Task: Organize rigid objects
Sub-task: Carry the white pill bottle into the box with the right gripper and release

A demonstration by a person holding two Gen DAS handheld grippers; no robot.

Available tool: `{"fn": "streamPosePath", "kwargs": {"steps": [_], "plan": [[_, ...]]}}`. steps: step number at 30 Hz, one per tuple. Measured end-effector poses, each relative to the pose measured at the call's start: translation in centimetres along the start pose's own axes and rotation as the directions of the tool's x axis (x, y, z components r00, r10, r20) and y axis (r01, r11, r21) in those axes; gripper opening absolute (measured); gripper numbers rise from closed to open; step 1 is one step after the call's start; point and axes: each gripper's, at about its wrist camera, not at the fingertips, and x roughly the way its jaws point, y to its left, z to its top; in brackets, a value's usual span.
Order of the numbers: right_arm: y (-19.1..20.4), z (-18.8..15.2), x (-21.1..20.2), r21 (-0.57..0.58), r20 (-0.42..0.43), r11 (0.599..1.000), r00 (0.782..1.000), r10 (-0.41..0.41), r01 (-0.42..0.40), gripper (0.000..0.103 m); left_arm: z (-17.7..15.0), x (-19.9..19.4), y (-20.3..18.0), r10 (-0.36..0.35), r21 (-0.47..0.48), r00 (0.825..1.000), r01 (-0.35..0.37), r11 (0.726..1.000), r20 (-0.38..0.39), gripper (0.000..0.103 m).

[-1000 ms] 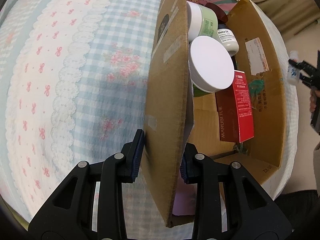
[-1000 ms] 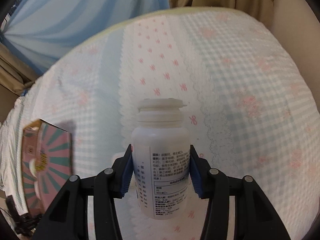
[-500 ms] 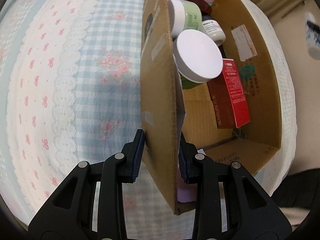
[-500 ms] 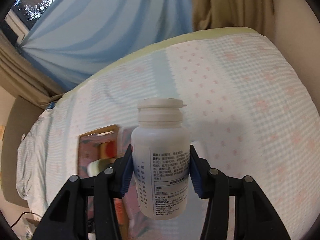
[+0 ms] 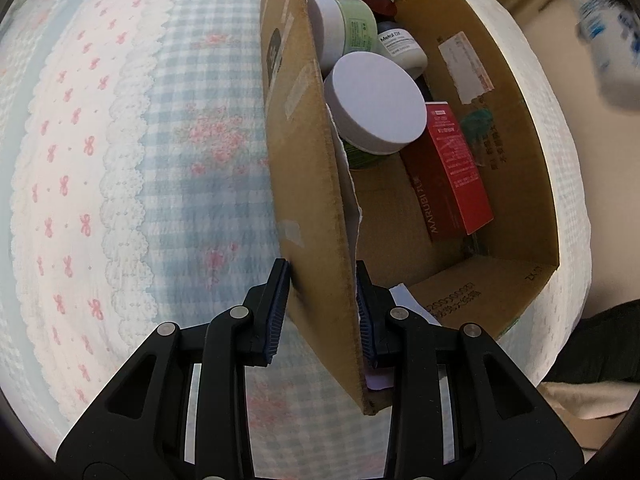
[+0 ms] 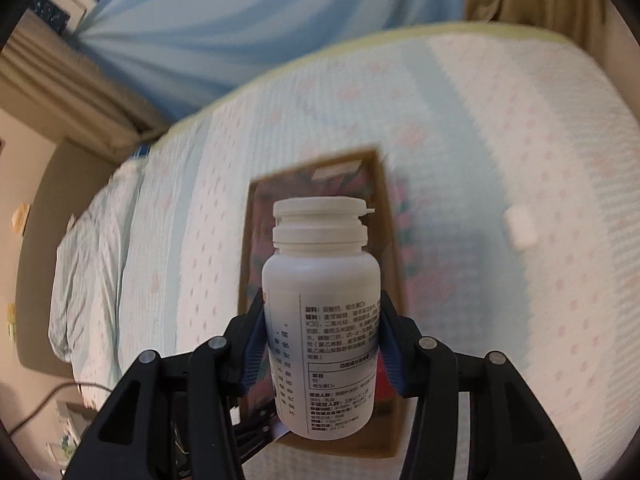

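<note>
My left gripper [image 5: 322, 312] is shut on the left wall of an open cardboard box [image 5: 304, 168] that stands on the bed. Inside the box are a white-lidded jar [image 5: 376, 104], a green jar [image 5: 344, 32], a small bottle [image 5: 402, 46] and a red carton [image 5: 452, 172]. My right gripper [image 6: 320, 340] is shut on a white pill bottle [image 6: 320, 320], held upright in the air above the box [image 6: 390, 240]. The bottle shows blurred at the top right of the left wrist view [image 5: 608, 40].
The bed is covered by a blue gingham and pink-bow quilt [image 5: 120, 160]. A small white object [image 6: 520, 228] lies on the quilt right of the box. Blue curtains [image 6: 260, 20] hang behind the bed. The bed edge [image 5: 572, 200] drops off right of the box.
My right gripper has swung with the pill bottle from over bare quilt to above the box. The left gripper keeps its hold on the box wall, and the box sits slightly turned.
</note>
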Motion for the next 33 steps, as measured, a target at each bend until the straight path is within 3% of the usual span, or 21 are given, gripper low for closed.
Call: {"fn": "streamPosePath", "kwargs": {"steps": [8, 15, 19, 20, 22, 23, 24, 27, 33], "plan": [[2.4, -5.4, 8.4, -0.045, -0.159, 0.999, 0.987, -0.01, 0.003, 0.046, -0.6, -0.5, 0.5, -0.014, 0.001, 1.0, 0.014, 1.0, 0.015, 0.028], [2.7, -6.3, 9.6, -0.052, -0.188, 0.998, 0.981, -0.046, 0.036, 0.046, -0.8, -0.8, 1.0, -0.025, -0.007, 1.0, 0.025, 1.0, 0.019, 0.028], [2.4, -6.0, 9.4, -0.024, -0.194, 1.0, 0.981, -0.02, 0.016, 0.046, -0.7, -1.1, 1.5, -0.029, -0.012, 0.999, 0.03, 0.999, 0.018, 0.028], [2.3, -5.9, 9.4, -0.015, -0.194, 1.0, 0.981, -0.015, 0.012, 0.049, -0.7, -1.2, 1.6, -0.03, -0.011, 0.999, 0.03, 0.999, 0.018, 0.028], [2.2, -5.8, 9.2, 0.004, -0.187, 1.0, 0.982, -0.006, 0.006, 0.066, -0.7, -1.3, 1.6, -0.029, -0.009, 0.999, 0.029, 1.0, 0.017, 0.028], [2.1, -5.8, 9.1, 0.02, -0.192, 1.0, 0.981, -0.015, 0.02, 0.092, -0.7, -1.1, 1.7, -0.029, -0.01, 0.999, 0.029, 1.0, 0.014, 0.027], [2.2, -5.7, 9.1, 0.029, -0.196, 0.999, 0.98, -0.019, 0.025, 0.103, -0.7, -1.1, 1.7, -0.029, -0.008, 0.999, 0.029, 1.0, 0.019, 0.028], [2.0, -5.7, 8.6, 0.036, -0.21, 0.999, 0.978, 0.012, -0.005, 0.103, -0.7, -1.2, 1.4, -0.025, -0.005, 0.999, 0.025, 1.0, 0.021, 0.028], [1.5, -5.8, 7.8, 0.023, -0.189, 1.0, 0.982, -0.007, 0.012, 0.103, -0.7, -1.3, 0.9, -0.019, -0.005, 1.0, 0.019, 1.0, 0.024, 0.028]]}}
